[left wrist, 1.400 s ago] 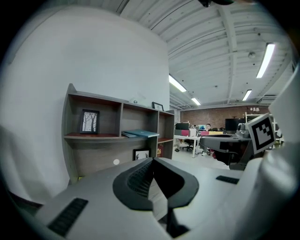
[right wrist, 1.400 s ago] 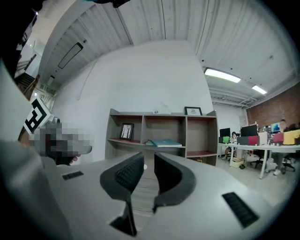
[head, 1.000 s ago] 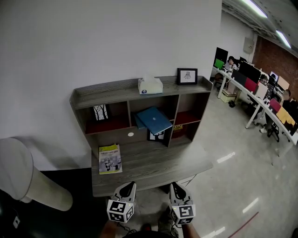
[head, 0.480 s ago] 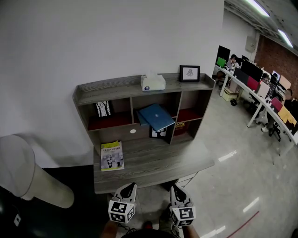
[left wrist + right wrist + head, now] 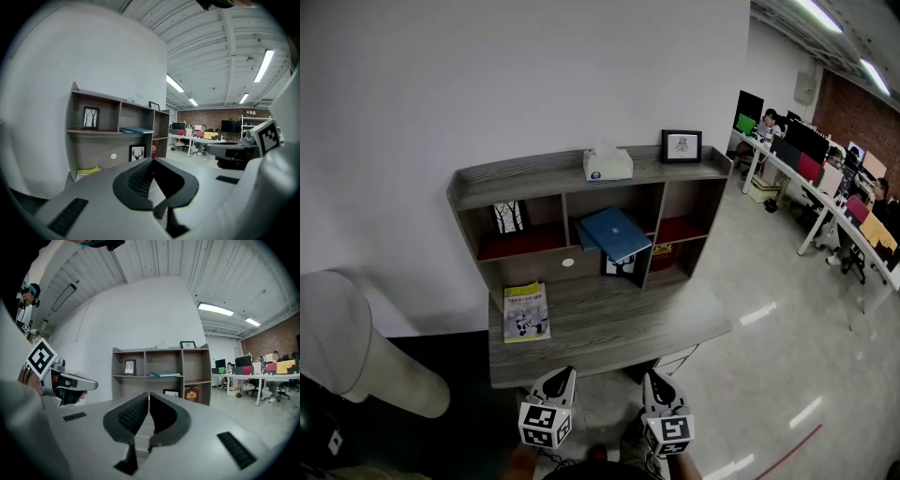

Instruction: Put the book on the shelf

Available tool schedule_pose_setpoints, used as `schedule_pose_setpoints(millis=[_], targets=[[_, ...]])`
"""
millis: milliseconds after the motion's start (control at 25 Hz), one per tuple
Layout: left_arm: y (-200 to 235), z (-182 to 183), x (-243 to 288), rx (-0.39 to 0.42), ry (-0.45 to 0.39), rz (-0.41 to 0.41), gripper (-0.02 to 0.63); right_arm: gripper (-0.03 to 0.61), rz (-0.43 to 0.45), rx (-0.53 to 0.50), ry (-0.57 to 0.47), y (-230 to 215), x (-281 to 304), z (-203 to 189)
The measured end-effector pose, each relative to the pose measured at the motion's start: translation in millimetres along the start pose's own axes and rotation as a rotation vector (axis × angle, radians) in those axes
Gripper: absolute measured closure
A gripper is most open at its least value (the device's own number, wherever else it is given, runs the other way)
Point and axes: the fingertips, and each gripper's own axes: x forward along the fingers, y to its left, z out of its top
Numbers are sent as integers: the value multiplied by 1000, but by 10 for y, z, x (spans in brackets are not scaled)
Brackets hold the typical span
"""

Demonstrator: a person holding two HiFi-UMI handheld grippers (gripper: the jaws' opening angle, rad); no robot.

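Note:
A yellow-green book [image 5: 526, 311] lies flat on the left part of the grey wooden desk [image 5: 619, 333], in front of the shelf unit [image 5: 581, 211]. The left gripper view shows this book [image 5: 87, 173] low down under the shelf. A blue book [image 5: 614, 233] lies tilted in the shelf's middle compartment. Both grippers hang side by side below the desk's front edge, well short of the book. My left gripper [image 5: 561, 377] is shut with nothing in it, its pads meeting [image 5: 152, 161]. My right gripper [image 5: 652, 379] is shut and empty as well [image 5: 148, 397].
A tissue box [image 5: 607, 164] and a framed picture [image 5: 681, 146] stand on the shelf top. A tree picture [image 5: 508, 217] fills the left compartment, a deer picture [image 5: 619, 267] stands below the blue book. A white rounded object [image 5: 356, 361] lies at left. Office desks [image 5: 811, 178] with people are at right.
The head view has shifted a little, so the desk and shelf sit slightly further right and lower. Both grippers keep their places, shut.

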Motion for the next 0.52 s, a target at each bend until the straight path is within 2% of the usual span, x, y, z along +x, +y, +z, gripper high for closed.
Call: schedule_pose_setpoints(millis=[520], targets=[[-88,6,14,7,0,-4,607,543,8,-3,3,-34,-37,-14]])
